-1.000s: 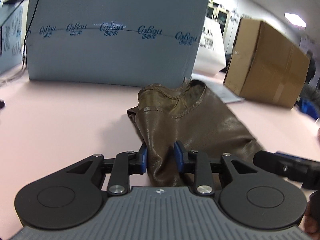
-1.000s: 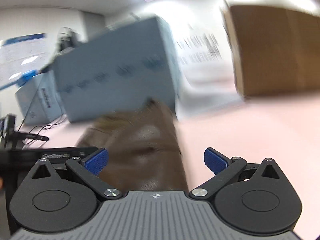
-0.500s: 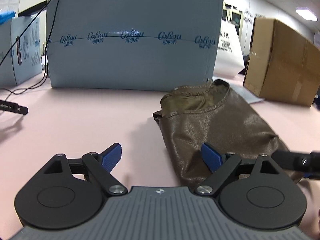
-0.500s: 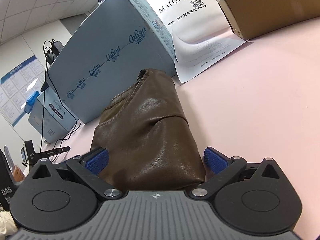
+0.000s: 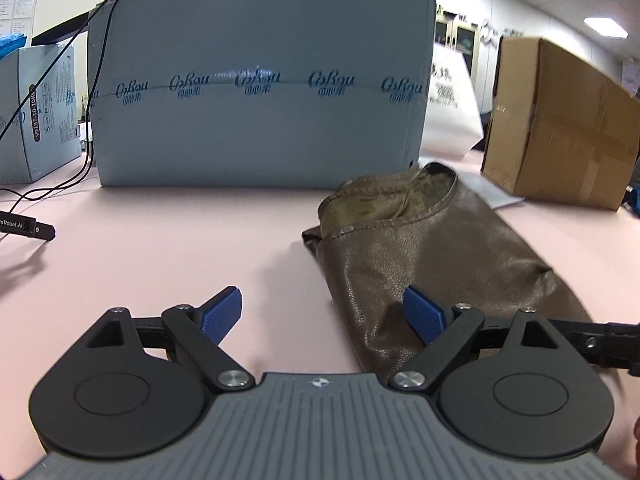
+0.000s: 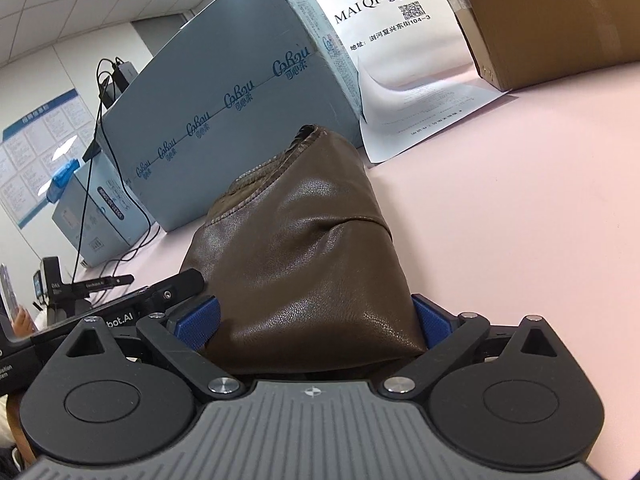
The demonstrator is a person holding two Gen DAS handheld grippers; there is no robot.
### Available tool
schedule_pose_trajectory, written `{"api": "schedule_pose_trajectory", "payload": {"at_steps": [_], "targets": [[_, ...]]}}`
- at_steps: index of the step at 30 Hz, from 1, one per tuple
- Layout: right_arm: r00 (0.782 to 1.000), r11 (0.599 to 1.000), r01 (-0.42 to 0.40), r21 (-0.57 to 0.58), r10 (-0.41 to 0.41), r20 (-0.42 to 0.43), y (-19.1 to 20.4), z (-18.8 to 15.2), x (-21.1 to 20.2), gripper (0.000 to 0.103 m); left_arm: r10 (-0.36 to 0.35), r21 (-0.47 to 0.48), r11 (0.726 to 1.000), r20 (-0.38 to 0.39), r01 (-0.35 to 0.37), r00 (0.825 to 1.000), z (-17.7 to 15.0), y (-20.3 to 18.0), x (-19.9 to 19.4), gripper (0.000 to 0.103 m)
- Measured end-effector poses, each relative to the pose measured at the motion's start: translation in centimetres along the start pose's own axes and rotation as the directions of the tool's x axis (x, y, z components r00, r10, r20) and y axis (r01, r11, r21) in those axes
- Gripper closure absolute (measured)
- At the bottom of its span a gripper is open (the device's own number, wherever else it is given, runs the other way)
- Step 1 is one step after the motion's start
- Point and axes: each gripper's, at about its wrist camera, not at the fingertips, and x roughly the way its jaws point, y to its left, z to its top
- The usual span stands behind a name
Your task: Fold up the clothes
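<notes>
A brown leather-look garment lies folded into a long strip on the pink table, its lined opening at the far end. My left gripper hovers at the strip's near left edge. Its jaws are opening, the right pad over the leather and the left pad over bare table, pressing nothing. In the right wrist view the garment's near end fills the gap of my right gripper, whose jaws stand wide and open at its sides. The left gripper's black finger shows beside it.
A big grey-blue carton stands behind the garment, a smaller one to its left with cables. A brown cardboard box and a white printed bag stand at the back right. A black tool lies at the left.
The left jaws, shut on the garment's near edge a second ago, have let go and spread wide. The right gripper has come forward so the garment's end now sits between its fingers.
</notes>
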Motion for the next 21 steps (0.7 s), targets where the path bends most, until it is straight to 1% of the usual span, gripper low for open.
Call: {"api": "schedule_pose_trajectory", "payload": {"at_steps": [5, 8, 10, 12, 13, 14, 17, 18, 21], "targets": [[1.0, 1.0, 0.015, -0.021, -0.015, 0.002, 0.31, -0.21, 0.03, 0.004, -0.005, -0.015, 1.0, -0.009, 0.005, 1.0, -0.01, 0.15, 0.1, 0.01], [0.999, 0.999, 0.036, -0.027, -0.036, 0.011, 0.43, -0.31, -0.07, 0.011, -0.002, -0.012, 1.0, -0.012, 0.001, 1.0, -0.04, 0.06, 0.15, 0.01], [0.998, 0.998, 0.055, -0.028, -0.055, 0.019, 0.46, -0.35, -0.18, 0.02, 0.0, -0.011, 1.0, -0.015, 0.0, 1.0, -0.09, 0.04, 0.22, 0.01], [0.997, 0.997, 0.067, -0.024, -0.066, 0.025, 0.44, -0.39, -0.22, 0.023, 0.001, -0.01, 1.0, -0.017, -0.001, 1.0, -0.13, 0.0, 0.3, 0.009], [0.997, 0.997, 0.069, -0.023, -0.069, 0.026, 0.43, -0.4, -0.24, 0.025, 0.006, -0.008, 1.0, -0.019, -0.007, 1.0, -0.17, -0.06, 0.39, 0.005], [0.997, 0.997, 0.071, -0.023, -0.071, 0.027, 0.43, -0.41, -0.25, 0.025, 0.02, -0.007, 1.0, -0.02, -0.02, 1.0, -0.21, -0.11, 0.5, 0.0], [0.997, 0.997, 0.072, -0.028, -0.072, 0.021, 0.29, -0.37, -0.29, 0.026, 0.014, -0.031, 0.999, -0.035, -0.015, 0.999, -0.19, 0.23, 0.79, 0.0], [0.998, 0.998, 0.064, -0.027, -0.064, 0.013, 0.27, -0.32, -0.3, 0.024, 0.006, -0.044, 0.999, -0.041, -0.008, 0.999, -0.17, 0.41, 0.87, 0.0], [1.0, 0.999, 0.024, -0.021, -0.024, -0.01, 0.13, -0.14, -0.3, 0.013, -0.002, -0.057, 0.998, -0.05, -0.001, 0.999, -0.17, 0.64, 1.02, 0.0]]}}
